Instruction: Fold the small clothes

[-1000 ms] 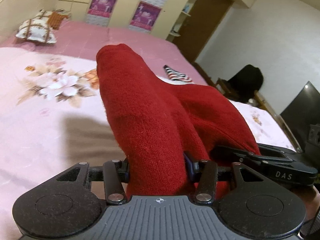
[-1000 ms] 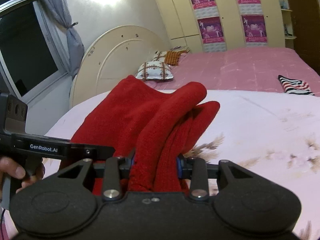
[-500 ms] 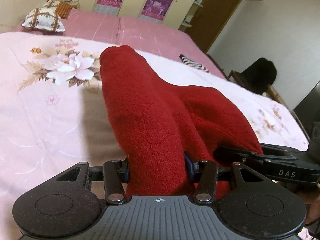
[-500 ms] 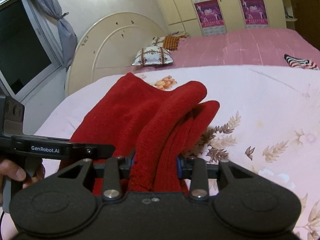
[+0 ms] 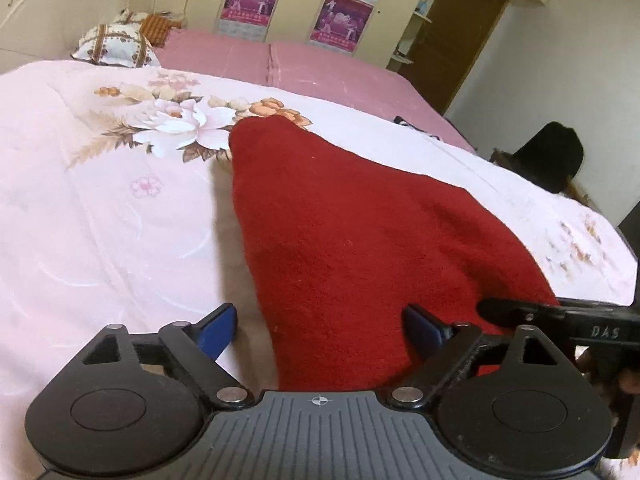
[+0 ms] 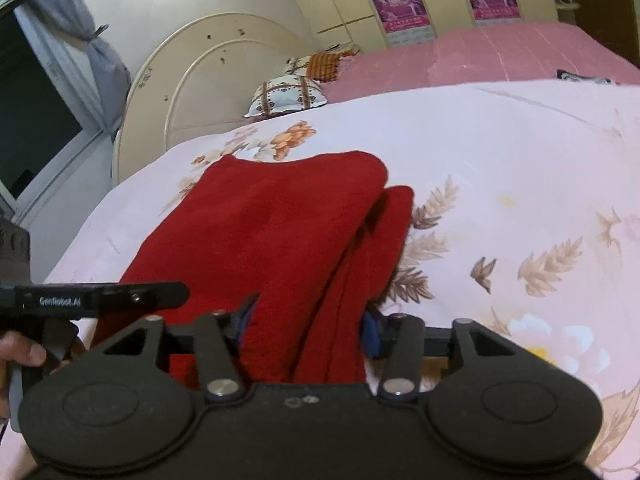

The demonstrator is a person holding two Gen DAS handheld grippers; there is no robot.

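Observation:
A red knit garment (image 5: 360,240) lies folded on the pale floral bedspread (image 5: 100,220). My left gripper (image 5: 320,324) is open, its blue pads wide apart on either side of the garment's near edge. In the right wrist view the same garment (image 6: 280,220) lies in stacked layers. My right gripper (image 6: 308,328) has its blue pads against both sides of the near edge, wider apart than before; its hold on the cloth is unclear. Each gripper's body shows at the edge of the other's view.
A patterned pillow (image 5: 114,46) and an orange cushion (image 5: 158,26) lie by the cream headboard (image 6: 200,80). A striped cloth (image 6: 584,77) lies on the pink sheet (image 5: 300,64). A dark chair (image 5: 552,156) stands right of the bed.
Both grippers came down and laid the garment flat on the bed. The left jaws opened and let go. The right jaws widened around the edge.

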